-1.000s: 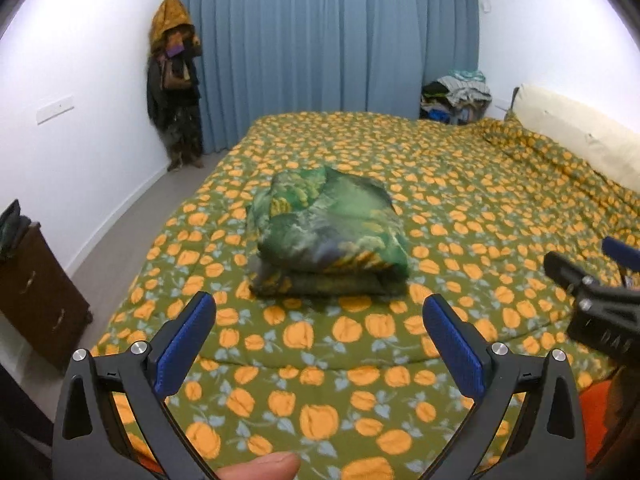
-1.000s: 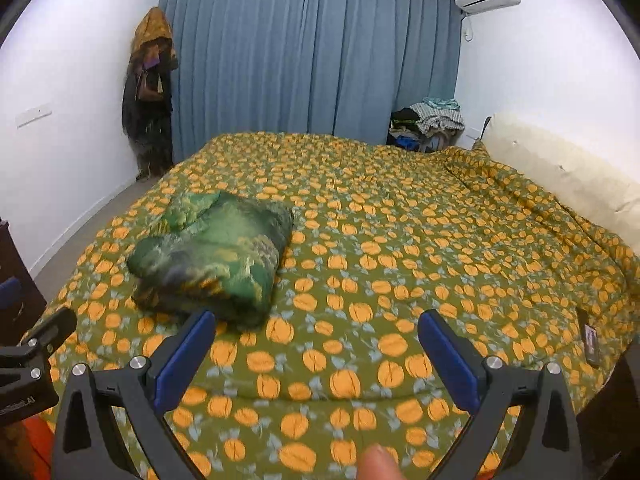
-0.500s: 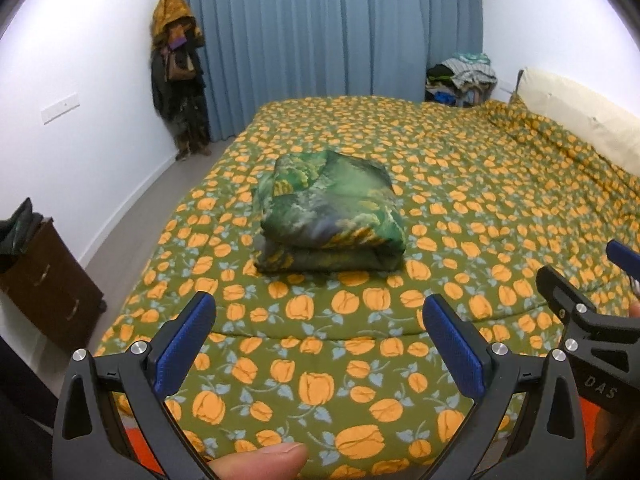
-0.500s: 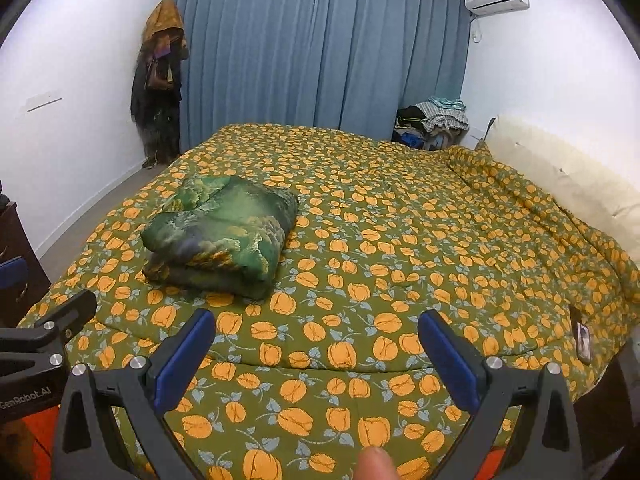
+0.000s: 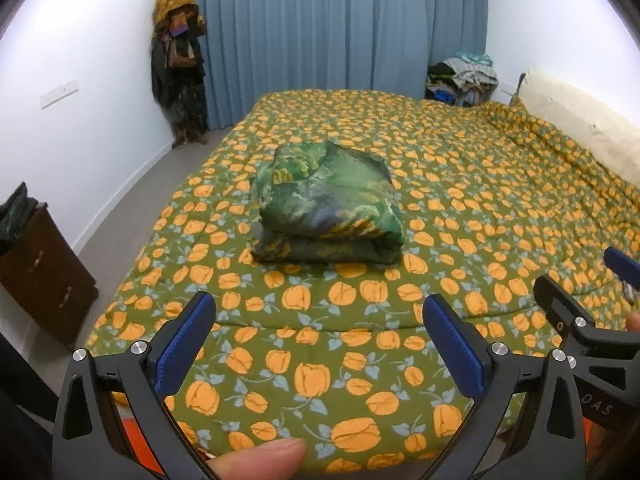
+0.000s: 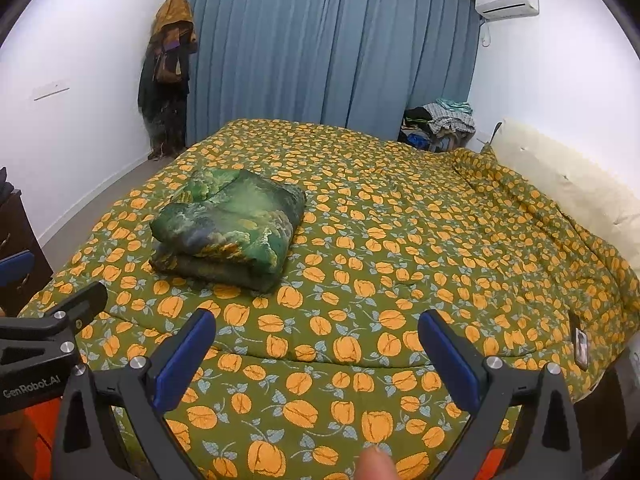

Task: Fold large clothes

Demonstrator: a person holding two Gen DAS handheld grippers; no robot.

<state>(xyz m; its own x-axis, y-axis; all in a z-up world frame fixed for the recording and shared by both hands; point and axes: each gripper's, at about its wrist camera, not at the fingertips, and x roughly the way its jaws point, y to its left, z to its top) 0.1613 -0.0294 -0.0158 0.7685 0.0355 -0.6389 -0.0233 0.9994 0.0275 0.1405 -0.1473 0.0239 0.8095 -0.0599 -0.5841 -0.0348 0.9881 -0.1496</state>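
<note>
The bed [image 5: 440, 184] with its orange-flower quilt fills most of both frames, blue curtain [image 5: 332, 24] across the top. My folded green garment [image 5: 326, 204] sits on the quilt, center of the left view, middle-left of the right one. Both my tongs are released, holding nothing: left gripper [image 5: 320, 344] and right gripper [image 6: 318, 350] at the bottom edge.

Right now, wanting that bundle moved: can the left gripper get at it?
Probably yes: the left gripper is open, the bundle lies straight ahead on the bed, nothing between.
</note>
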